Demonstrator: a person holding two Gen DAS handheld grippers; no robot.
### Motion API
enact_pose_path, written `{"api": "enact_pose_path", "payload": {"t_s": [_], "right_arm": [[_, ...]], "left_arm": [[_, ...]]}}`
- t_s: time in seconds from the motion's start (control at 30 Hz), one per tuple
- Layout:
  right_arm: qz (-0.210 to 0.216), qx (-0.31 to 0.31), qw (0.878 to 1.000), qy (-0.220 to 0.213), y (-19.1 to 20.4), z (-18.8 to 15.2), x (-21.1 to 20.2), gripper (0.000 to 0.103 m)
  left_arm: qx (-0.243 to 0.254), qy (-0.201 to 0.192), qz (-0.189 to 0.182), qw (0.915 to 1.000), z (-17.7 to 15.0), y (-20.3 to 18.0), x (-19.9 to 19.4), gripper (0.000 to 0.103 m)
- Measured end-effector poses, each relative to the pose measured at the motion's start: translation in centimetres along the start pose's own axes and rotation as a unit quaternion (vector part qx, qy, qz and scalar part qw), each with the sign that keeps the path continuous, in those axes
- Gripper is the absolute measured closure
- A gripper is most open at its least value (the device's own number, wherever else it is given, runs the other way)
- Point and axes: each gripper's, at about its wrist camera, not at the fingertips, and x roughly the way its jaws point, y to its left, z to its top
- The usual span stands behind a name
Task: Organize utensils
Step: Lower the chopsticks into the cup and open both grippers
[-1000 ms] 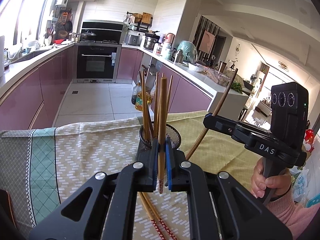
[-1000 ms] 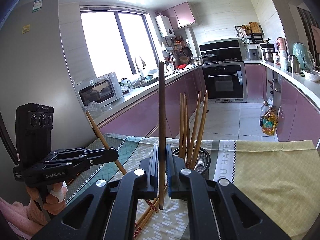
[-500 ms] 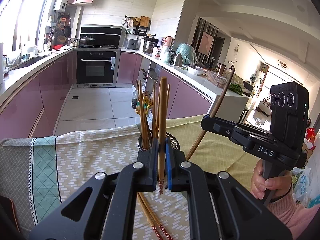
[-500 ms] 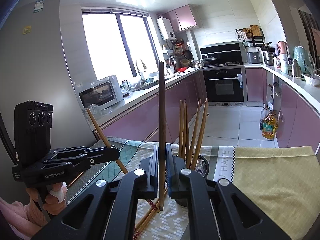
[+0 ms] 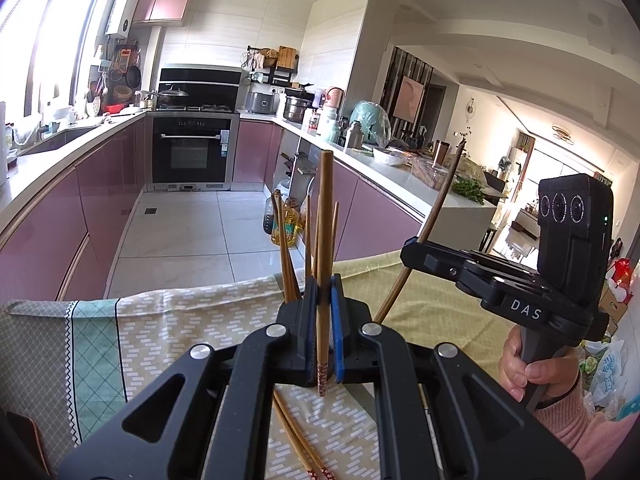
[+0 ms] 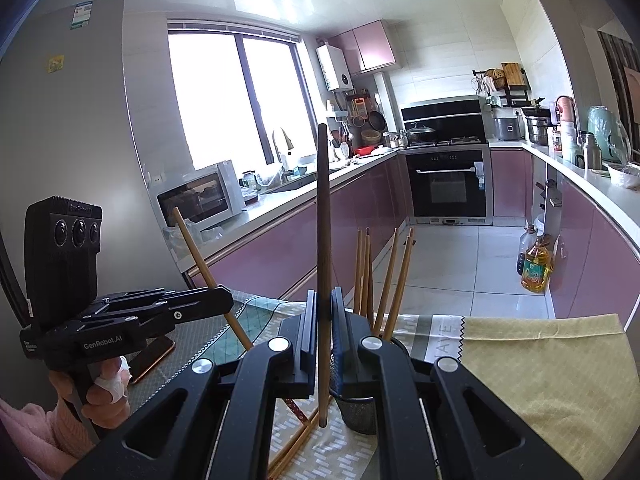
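Each hand carries one chopstick upright, ready to drop into the holder. The left claw (image 5: 322, 320) is clenched on a light brown wooden chopstick with a red patterned tip (image 5: 325, 248), its patterned end hanging just above the patterned cloth on the tabletop (image 5: 192, 328). The right claw (image 6: 323, 332) is clenched on a darker brown wooden chopstick (image 6: 322, 216), its lower end just beside the black wire-mesh holder (image 6: 360, 412). That holder already has several chopsticks (image 6: 384, 276) standing in it, and a few more loose chopsticks (image 5: 298, 436) lie flat on the cloth in front. The next move, as I judge it, calls for carrying one held stick over the holder's rim, keeping it near vertical so it slips between those already standing, then releasing.
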Motion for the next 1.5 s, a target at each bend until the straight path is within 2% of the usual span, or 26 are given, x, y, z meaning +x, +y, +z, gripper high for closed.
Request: {"api": "enact_pose_path", "payload": {"t_s": [0.43,0.8,0.97,1.5], "right_arm": [[-0.011,-0.01,1.0,-0.025,-0.4,2.5,-0.2,0.097],[-0.031,-0.006,0.999,-0.022,-1.2,2.8,1.3,0.097],[-0.043,-0.001,0.999,-0.007,-2.0,2.1,2.5,0.097],[-0.055,0.011,0.996,0.069,-3.2,-0.3,6.1,0.097]], "left_arm": [[0.014,-0.035,-0.002,0.9993,1.6,-0.9,-0.6,0.096],[0.03,-0.042,0.009,0.9986,1.5,-2.3,0.5,0.096],[0.029,-0.027,0.014,0.9991,1.2,-2.1,1.7,0.096],[0.061,0.061,0.022,0.996,0.6,-1.3,5.6,0.096]]}}
